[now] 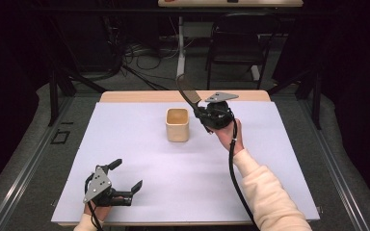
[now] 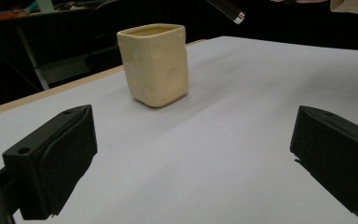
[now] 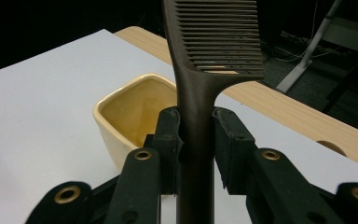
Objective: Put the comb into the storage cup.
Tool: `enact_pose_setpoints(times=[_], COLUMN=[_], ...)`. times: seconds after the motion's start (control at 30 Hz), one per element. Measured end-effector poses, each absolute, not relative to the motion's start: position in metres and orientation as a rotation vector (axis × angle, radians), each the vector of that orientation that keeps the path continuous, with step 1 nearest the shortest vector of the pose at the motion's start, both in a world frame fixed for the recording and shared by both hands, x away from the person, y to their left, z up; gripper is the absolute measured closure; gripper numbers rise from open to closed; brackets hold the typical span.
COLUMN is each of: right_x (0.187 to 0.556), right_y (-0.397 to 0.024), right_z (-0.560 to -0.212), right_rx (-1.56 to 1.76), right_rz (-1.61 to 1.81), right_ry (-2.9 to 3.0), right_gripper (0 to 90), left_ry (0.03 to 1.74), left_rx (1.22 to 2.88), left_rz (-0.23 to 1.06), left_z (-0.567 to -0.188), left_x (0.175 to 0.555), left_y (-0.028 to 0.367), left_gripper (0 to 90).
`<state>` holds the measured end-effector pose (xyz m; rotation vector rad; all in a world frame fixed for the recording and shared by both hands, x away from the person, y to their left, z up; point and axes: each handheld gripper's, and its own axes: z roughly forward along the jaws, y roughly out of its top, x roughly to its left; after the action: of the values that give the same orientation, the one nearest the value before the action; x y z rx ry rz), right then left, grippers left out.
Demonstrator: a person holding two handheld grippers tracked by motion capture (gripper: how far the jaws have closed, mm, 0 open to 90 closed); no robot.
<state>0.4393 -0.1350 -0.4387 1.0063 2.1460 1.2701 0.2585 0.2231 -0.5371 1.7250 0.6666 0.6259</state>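
A cream square cup [image 1: 178,124] stands upright on the white sheet, a little behind the middle; its open mouth [image 3: 137,105] looks empty. My right gripper [image 1: 206,114] hangs just right of the cup, raised off the table. It is shut on the handle of a dark brown comb [image 3: 198,98], whose toothed end [image 1: 185,91] rises up and away from the jaws. In the right gripper view [image 3: 196,140] the cup lies just behind and left of the jaws. My left gripper [image 1: 125,175] rests near the front left, open and holding nothing, and it faces the cup [image 2: 154,63] from a distance [image 2: 191,158].
The white sheet [image 1: 139,159] covers most of the wooden table, whose far edge [image 1: 139,96] shows bare. Beyond it stand a black chair [image 1: 236,43] and a white table leg [image 1: 180,43], with cables on the floor. Dark metal rails run along both sides.
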Motion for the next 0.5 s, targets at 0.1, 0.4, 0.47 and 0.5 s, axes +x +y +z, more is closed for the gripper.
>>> enact_pose_setpoints(times=[0.1,0.4,0.47,0.5], right_x=[0.4403,0.4435,0.4444,0.445], right_y=[-0.1331,-0.1269,-0.1257,-0.1249], right_z=[-0.438,-0.4344,-0.4342,-0.434], right_rx=[1.007,0.983,0.978,0.971], right_rz=[1.27,1.278,1.278,1.279], right_ry=[2.144,2.134,2.132,2.129], right_gripper=[72.2,72.3,72.2,72.2], left_ry=[0.664,0.666,0.666,0.667], left_rx=[1.725,1.724,1.724,1.724], left_rz=[0.626,0.626,0.626,0.626], left_z=[-0.5371,-0.5371,-0.5371,-0.5371], left_x=[0.2585,0.2585,0.2585,0.2585], left_y=[0.2231,0.2231,0.2231,0.2231], left_gripper=[0.4,0.4,0.4,0.4])
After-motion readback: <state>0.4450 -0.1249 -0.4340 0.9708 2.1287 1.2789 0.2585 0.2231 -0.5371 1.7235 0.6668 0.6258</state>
